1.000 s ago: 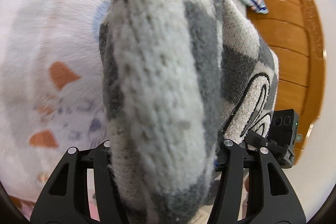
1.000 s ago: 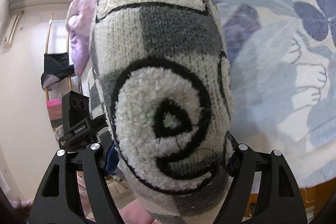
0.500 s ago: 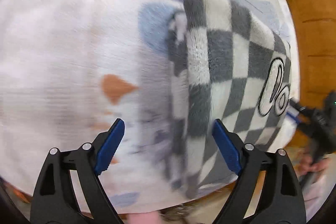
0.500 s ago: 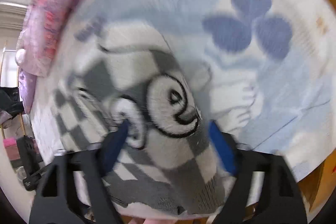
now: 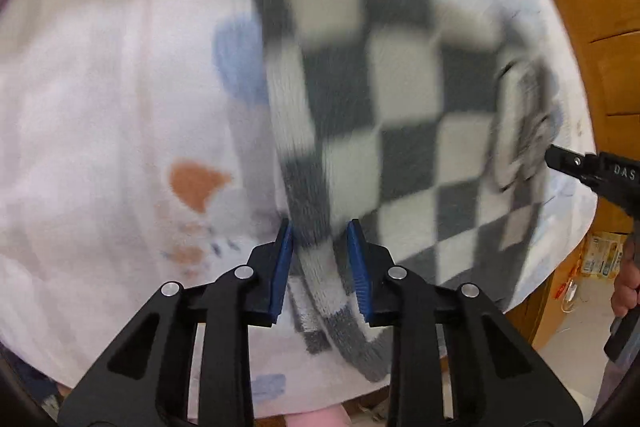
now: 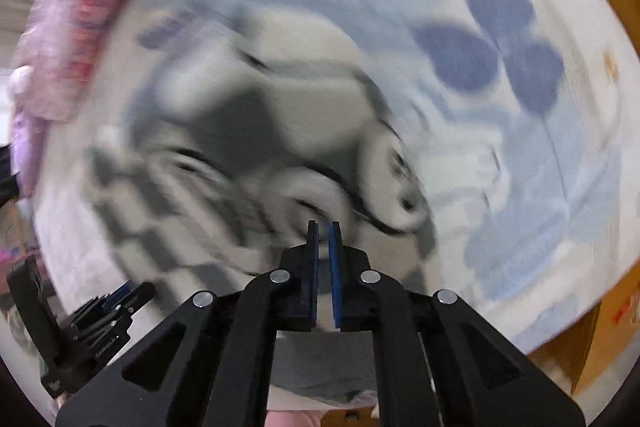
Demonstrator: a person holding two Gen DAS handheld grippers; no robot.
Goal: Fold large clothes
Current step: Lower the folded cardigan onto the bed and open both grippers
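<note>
Checkered sweater (image 5: pixel 384 99) edge between closing left tongs (image 5: pixel 320 247), on bedsheet (image 5: pixel 100 107)

A white bed sheet (image 5: pixel 100 87) printed with blue and orange patches fills most of the left wrist frame. In the right wrist frame its print shows a dark blue three-lobed flower (image 6: pixel 500 55) at upper right. A wooden bed frame (image 5: pixel 600 39) curves down the right edge. A pink and purple bundle (image 6: pixel 76 7), possibly a quilt, blurs along the upper left.
</note>
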